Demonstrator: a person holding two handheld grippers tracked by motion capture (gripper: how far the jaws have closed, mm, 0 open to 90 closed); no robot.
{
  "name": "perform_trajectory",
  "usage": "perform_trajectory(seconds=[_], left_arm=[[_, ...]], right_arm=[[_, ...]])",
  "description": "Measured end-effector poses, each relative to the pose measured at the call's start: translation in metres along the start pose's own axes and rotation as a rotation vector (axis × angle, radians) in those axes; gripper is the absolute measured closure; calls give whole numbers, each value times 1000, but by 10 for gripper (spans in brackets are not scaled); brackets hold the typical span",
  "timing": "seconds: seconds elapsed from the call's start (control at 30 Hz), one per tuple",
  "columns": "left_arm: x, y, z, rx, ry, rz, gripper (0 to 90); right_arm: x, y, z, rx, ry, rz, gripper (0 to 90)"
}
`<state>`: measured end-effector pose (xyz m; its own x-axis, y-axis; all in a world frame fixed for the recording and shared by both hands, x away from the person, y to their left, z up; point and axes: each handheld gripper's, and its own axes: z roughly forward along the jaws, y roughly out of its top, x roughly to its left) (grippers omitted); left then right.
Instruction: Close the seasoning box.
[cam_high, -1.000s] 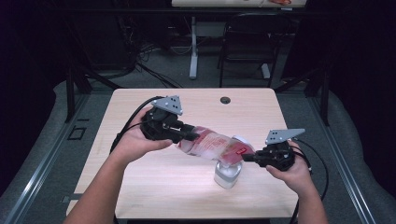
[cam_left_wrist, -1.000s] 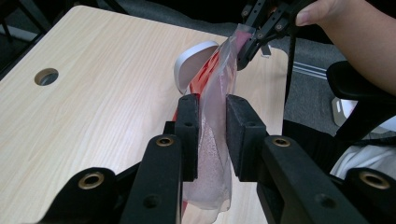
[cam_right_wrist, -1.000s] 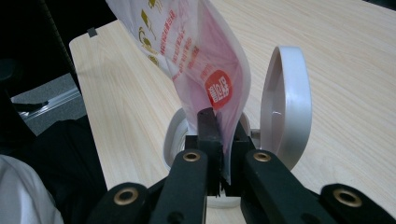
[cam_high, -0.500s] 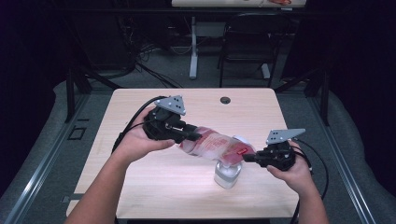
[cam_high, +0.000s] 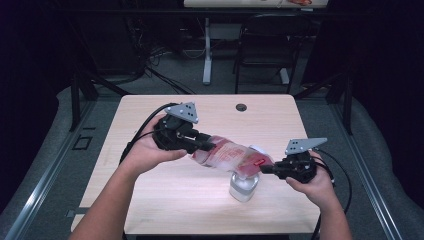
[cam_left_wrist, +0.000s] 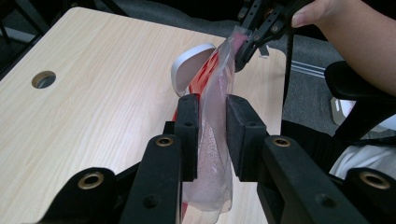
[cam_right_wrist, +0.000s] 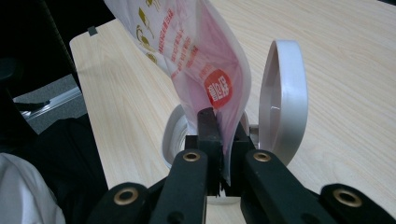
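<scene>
A pink and red plastic pouch (cam_high: 231, 156) hangs slanted above the table, held at both ends. My left gripper (cam_high: 207, 146) is shut on its clear lower part (cam_left_wrist: 212, 186), one pad on each side. My right gripper (cam_high: 264, 168) is shut on the edge of the pouch's printed end (cam_right_wrist: 187, 46), just below a red round mark. Under that end stands a white jar (cam_high: 243, 186) with its round lid (cam_right_wrist: 282, 98) flipped upright beside the opening (cam_right_wrist: 173, 133). The pouch's low end points down at the jar. In the left gripper view the right gripper (cam_left_wrist: 245, 56) pinches the far tip.
The light wooden table (cam_high: 150, 200) has a cable hole (cam_high: 241, 107) near its far edge. Cables trail from both grippers across the table. Behind the table stand a dark chair (cam_high: 262, 50) and a white desk leg (cam_high: 206, 50).
</scene>
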<state>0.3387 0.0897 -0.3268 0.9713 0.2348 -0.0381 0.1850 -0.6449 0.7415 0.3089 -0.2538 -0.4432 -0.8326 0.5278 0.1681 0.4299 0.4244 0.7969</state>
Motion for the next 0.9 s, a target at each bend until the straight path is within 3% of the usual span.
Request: perform_trajectory(seconds=[0.27, 0.9], left_arm=[[4, -12, -3, -6, 2, -19, 757], [8, -41, -10, -45, 6, -69, 767]], right_arm=[[3, 3, 0, -8, 0, -12, 895], [6, 6, 6, -107, 23, 2, 852]])
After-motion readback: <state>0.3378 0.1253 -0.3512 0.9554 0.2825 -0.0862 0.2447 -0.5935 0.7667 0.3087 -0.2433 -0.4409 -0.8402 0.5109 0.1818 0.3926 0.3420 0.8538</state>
